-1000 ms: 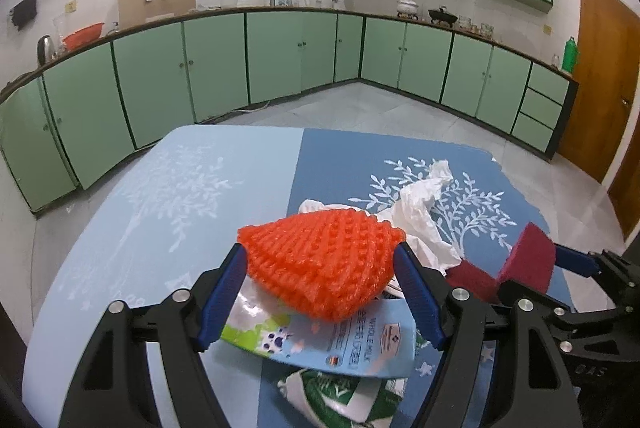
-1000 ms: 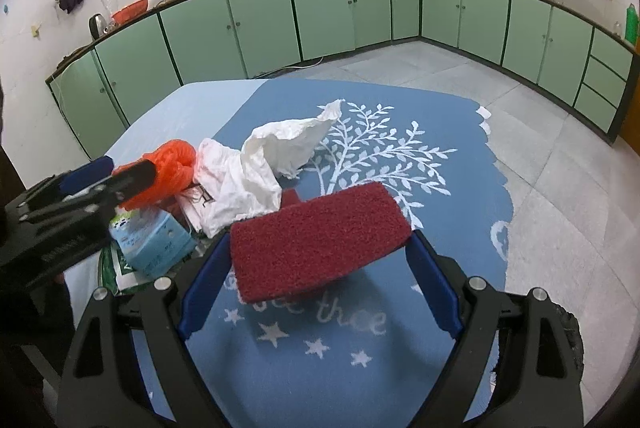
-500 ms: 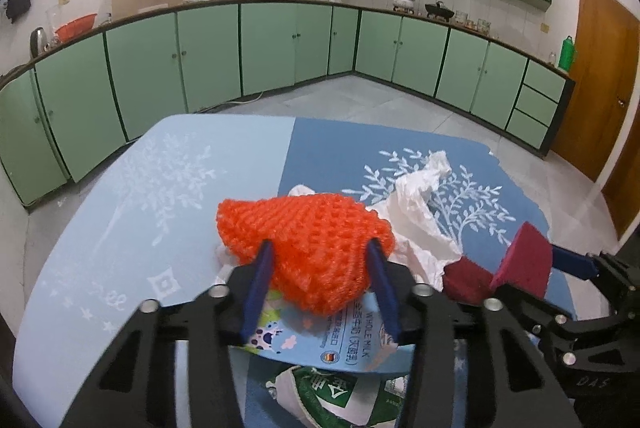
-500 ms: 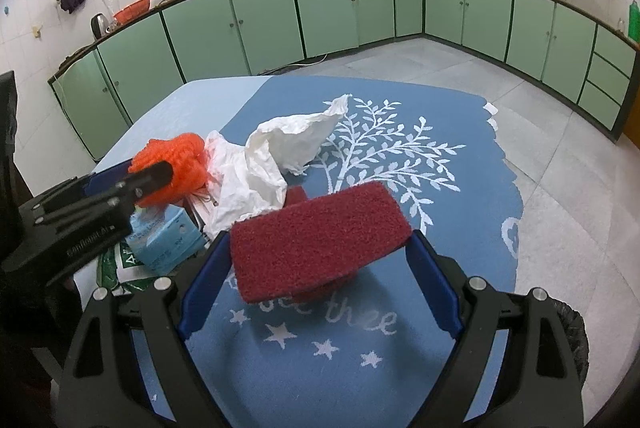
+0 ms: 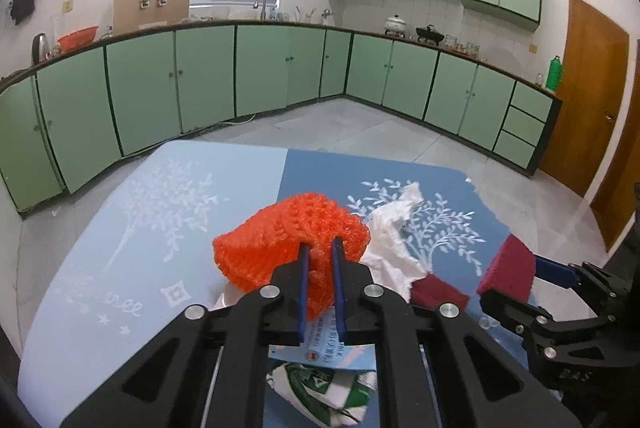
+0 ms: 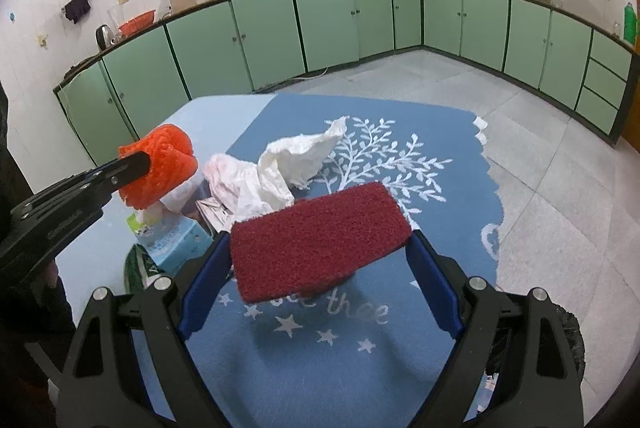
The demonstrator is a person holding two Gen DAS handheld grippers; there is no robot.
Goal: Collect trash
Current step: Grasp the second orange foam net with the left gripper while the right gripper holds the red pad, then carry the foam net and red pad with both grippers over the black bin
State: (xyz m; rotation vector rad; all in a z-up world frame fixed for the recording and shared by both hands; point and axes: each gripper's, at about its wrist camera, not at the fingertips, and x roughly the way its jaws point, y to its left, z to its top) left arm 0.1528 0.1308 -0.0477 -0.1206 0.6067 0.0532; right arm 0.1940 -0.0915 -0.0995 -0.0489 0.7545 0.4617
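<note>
My left gripper (image 5: 319,256) is shut on an orange foam net (image 5: 280,236), squeezing it and holding it above the trash pile; the net also shows in the right wrist view (image 6: 160,164). My right gripper (image 6: 316,248) is shut on a dark red scouring pad (image 6: 320,236), held flat above the blue tablecloth (image 6: 360,348). The pad shows at the right of the left wrist view (image 5: 508,270). Under the net lie a crumpled white tissue (image 6: 296,156), a blue milk carton (image 6: 172,240) and a green and white wrapper (image 5: 324,384).
The table's far edge and torn right cloth edge (image 6: 480,132) drop to a grey tiled floor. Green cabinets (image 5: 200,76) line the walls. A brown door (image 5: 592,88) stands at the right. A second red pad piece (image 5: 438,294) lies by the tissue.
My left gripper has closed from wide open onto the orange net, crushing it, and lifted it a little. My right gripper holds the red pad almost still.
</note>
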